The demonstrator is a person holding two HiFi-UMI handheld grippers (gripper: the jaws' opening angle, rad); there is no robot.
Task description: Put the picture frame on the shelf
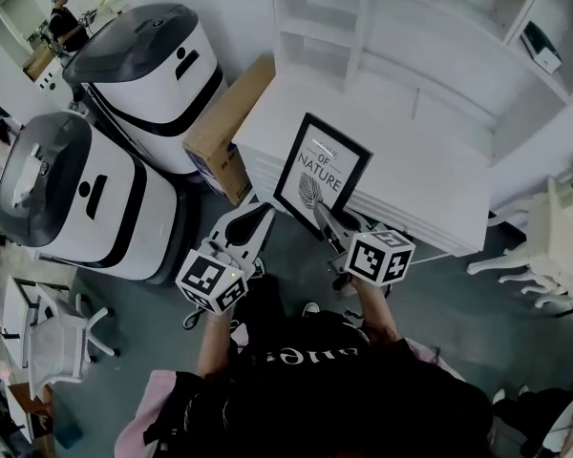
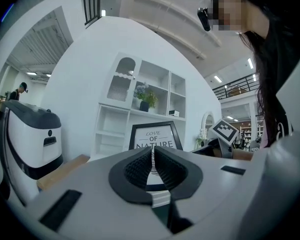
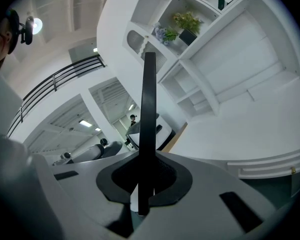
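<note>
- Your right hand-held gripper (image 1: 322,218) is clamped on the black rectangular picture frame with a white "LOVE OF NATURE" print (image 1: 322,163). It grips the frame's lower edge from the 5 o'clock side.
- In the right gripper view the frame (image 3: 149,109) shows edge-on as a dark upright bar. Both pads of the hand-held gripper (image 3: 148,170) press on it.
- The frame is at the centre of the head view, over the 8 o'clock corner of the white flat-topped counter (image 1: 430,184), with its printed face towards you. You cannot tell whether its lower edge touches the counter.
- Your left hand-held gripper (image 1: 256,213) is at 7 o'clock from the frame, apart from it.
- In the left gripper view the jaws of that hand-held gripper (image 2: 153,156) are drawn to a thin slit with nothing between them. The frame (image 2: 155,134) stands beyond them.
- The white open-compartment shelf unit (image 1: 363,27) rises behind the counter at 12 to 1 o'clock from the frame. The frame is not on it.
- A green potted plant (image 3: 187,24) stands in an upper compartment of the shelf unit (image 3: 225,59).
- A brown cardboard box (image 1: 227,130) leans beside the counter at 9 o'clock from the frame.
- Two white rounded machines with dark grey tops (image 1: 86,194) stand beyond the box at 9 to 10 o'clock.
</note>
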